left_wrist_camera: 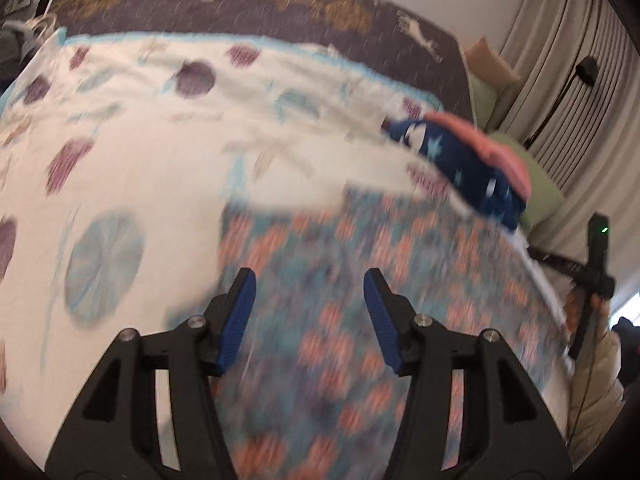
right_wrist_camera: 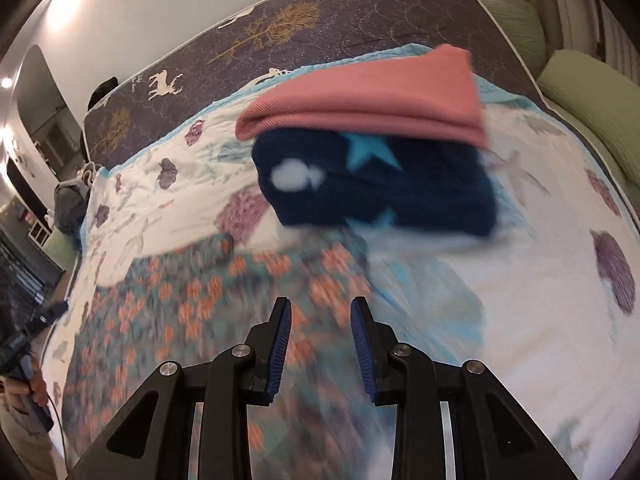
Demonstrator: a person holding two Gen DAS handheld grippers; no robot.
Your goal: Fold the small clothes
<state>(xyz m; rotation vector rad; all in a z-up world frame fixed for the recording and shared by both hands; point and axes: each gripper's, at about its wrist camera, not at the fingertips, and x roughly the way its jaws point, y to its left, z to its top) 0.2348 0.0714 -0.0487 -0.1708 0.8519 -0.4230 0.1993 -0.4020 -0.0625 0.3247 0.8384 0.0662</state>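
Note:
A small garment (left_wrist_camera: 312, 240) with orange flowers on blue-teal lies spread flat on the quilt, blurred in both views. My left gripper (left_wrist_camera: 309, 276) hovers over it, jaws wide apart with nothing between the pads. My right gripper (right_wrist_camera: 321, 304) stands over the same floral garment's (right_wrist_camera: 180, 300) right edge. Its jaws are narrower but apart, with only cloth lying below them. Beyond sits a folded stack: a pink piece (right_wrist_camera: 368, 100) on top of a navy piece with light-blue stars (right_wrist_camera: 380, 192). In the left wrist view that stack (left_wrist_camera: 460, 156) is at the right.
A white quilt with shell prints (left_wrist_camera: 140, 160) covers a dark mattress with deer and tree patterns (right_wrist_camera: 320, 20). Green pillows (right_wrist_camera: 592, 92) line the right side, near a pleated curtain (left_wrist_camera: 560, 60). A person's hand (right_wrist_camera: 36, 388) shows at the left edge.

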